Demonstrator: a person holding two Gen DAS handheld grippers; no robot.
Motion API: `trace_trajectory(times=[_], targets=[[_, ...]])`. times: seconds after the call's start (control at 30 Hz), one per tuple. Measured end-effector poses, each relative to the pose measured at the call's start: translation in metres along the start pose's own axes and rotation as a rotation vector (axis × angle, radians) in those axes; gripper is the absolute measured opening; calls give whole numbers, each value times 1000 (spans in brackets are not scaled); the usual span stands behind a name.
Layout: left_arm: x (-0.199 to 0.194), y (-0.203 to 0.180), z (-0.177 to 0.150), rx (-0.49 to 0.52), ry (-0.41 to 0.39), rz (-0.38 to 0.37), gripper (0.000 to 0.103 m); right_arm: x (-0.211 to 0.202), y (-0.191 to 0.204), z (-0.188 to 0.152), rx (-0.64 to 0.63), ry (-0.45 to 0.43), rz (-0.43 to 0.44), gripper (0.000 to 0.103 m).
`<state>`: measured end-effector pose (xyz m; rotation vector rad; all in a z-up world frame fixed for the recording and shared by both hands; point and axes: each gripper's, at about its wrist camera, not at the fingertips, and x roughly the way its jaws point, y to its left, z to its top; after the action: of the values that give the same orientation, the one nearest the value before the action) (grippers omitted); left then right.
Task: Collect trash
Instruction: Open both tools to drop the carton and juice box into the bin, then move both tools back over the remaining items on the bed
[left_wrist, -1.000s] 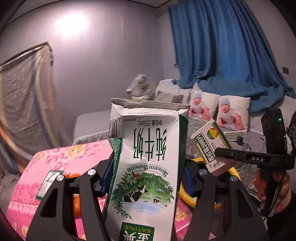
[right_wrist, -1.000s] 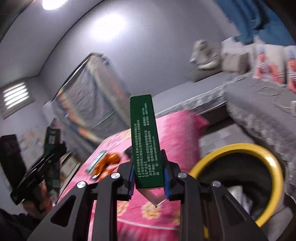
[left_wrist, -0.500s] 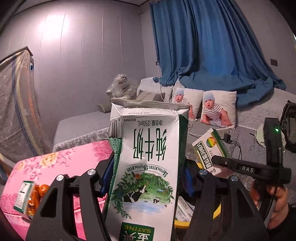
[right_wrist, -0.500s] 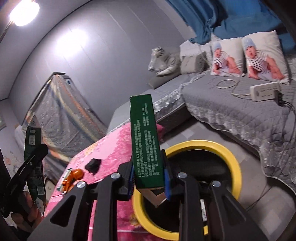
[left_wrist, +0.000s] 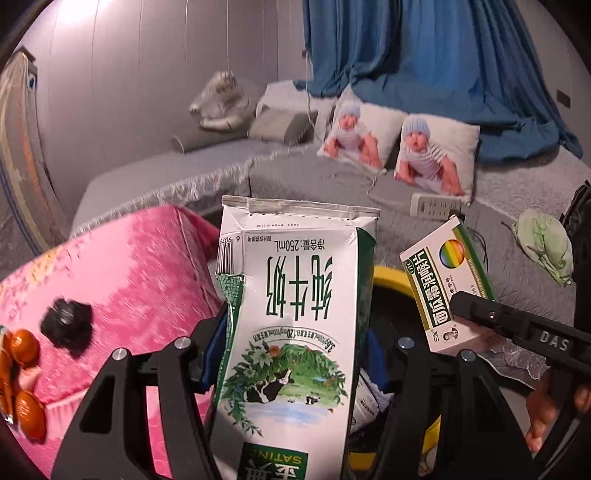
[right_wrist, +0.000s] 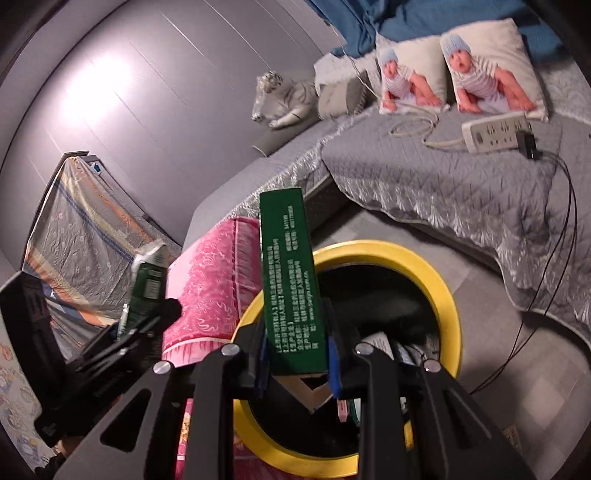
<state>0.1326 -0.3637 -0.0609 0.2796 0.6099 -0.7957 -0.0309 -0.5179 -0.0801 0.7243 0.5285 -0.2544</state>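
Observation:
My left gripper is shut on a white and green milk carton, held upside down and upright between the jaws. My right gripper is shut on a slim green medicine box, whose white face shows in the left wrist view. Both hang over a yellow-rimmed trash bin with a black liner and some packaging inside; its rim peeks out behind the carton. In the right wrist view the left gripper with the carton is at the left.
A pink floral table stands left of the bin, bearing a black lump and an orange snack pack. Behind lies a grey quilted bed with baby-print pillows, a power strip and cables.
Both grippers have sunk and swung toward the bin with their loads. The bin now lies right under the medicine box, and the table has slid left in the left wrist view.

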Motion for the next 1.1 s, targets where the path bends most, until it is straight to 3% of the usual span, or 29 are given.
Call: trace_trajectory(times=[0.33, 0.37, 0.4, 0.47, 0.5, 0.57, 0.73, 1.0, 1.1], targets=[[26, 1, -6, -5, 51, 24, 60, 9, -13, -4, 32, 35, -36, 25], [26, 2, -6, -4, 53, 20, 65, 8, -14, -2, 40, 32, -44, 30], [26, 2, -6, -5, 54, 25, 77, 7, -17, -2, 52, 26, -56, 35], [25, 7, -6, -27, 52, 39, 88, 5, -20, 0, 63, 11, -71, 62], [23, 10, -6, -41, 52, 33, 90, 3, -21, 0, 71, 4, -72, 65], [23, 17, -5, -71, 67, 9, 91, -1, -24, 0, 81, -3, -72, 65], [7, 38, -4, -120, 33, 52, 92, -9, -18, -1, 64, -4, -42, 66], [-64, 109, 3, -190, -98, 109, 94, -3, 27, -10, -37, 50, 64, 68], [-100, 150, -6, -181, -151, 180, 94, 7, 55, -17, -98, 89, 116, 70]])
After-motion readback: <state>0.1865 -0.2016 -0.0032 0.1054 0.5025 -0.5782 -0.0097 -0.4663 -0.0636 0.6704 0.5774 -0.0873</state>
